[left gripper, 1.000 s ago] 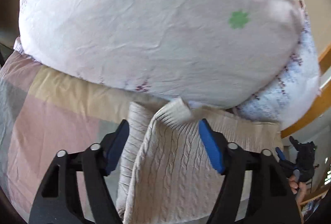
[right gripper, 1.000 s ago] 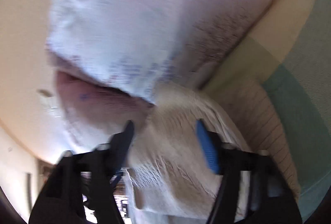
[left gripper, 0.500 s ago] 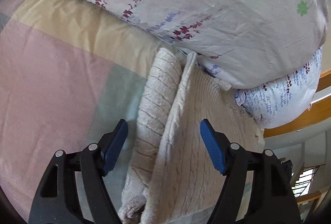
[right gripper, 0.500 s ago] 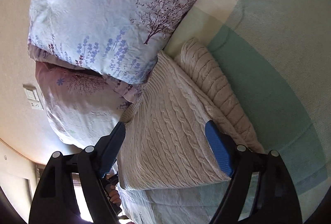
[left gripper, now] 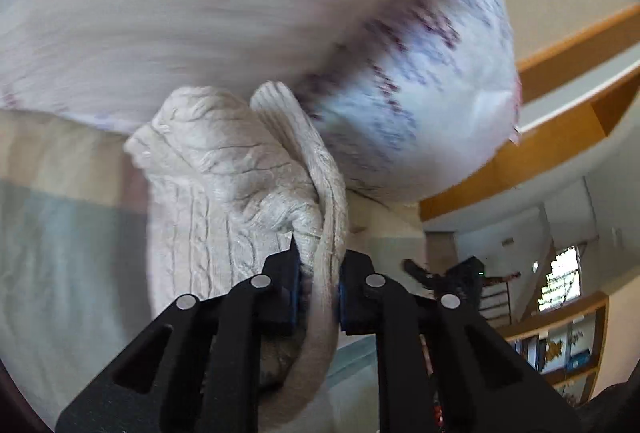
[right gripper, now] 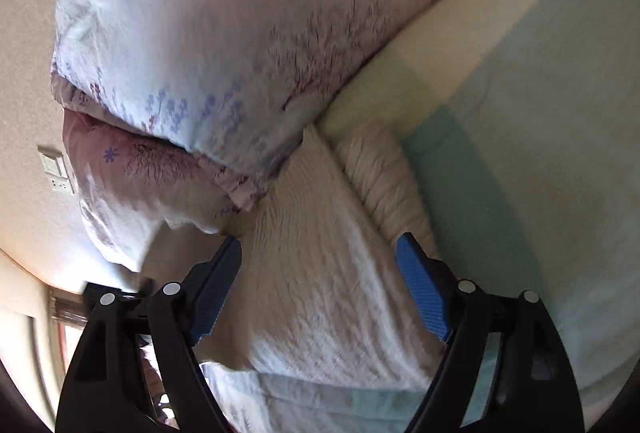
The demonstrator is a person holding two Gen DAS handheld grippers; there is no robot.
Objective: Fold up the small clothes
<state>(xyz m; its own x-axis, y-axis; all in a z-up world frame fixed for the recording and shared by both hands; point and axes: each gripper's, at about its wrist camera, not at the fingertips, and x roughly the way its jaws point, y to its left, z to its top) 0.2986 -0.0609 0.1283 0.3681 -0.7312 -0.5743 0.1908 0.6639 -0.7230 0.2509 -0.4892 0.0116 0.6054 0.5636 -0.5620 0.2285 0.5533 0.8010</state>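
Note:
A cream cable-knit sweater (left gripper: pixel 224 169) lies folded on the bed, against the pillows. My left gripper (left gripper: pixel 318 289) is shut on a bunched edge of it, and the knit rises in a hump in front of the jaws. In the right wrist view the sweater (right gripper: pixel 320 273) lies flat with a rolled sleeve along its right side. My right gripper (right gripper: pixel 320 289) is open and empty, its blue pads (right gripper: pixel 420 293) straddling the sweater just above it.
Two floral pillows (right gripper: pixel 224 33) are stacked behind the sweater, blurred in the left wrist view (left gripper: pixel 400 81). The bed cover (right gripper: pixel 520 113) has pastel blocks. A wooden bed frame (left gripper: pixel 560 137) and shelves (left gripper: pixel 560 337) are at the right.
My left gripper has gone from open to shut on the sweater's edge, bunching the knit. My right gripper stayed open and moved closer over the sweater.

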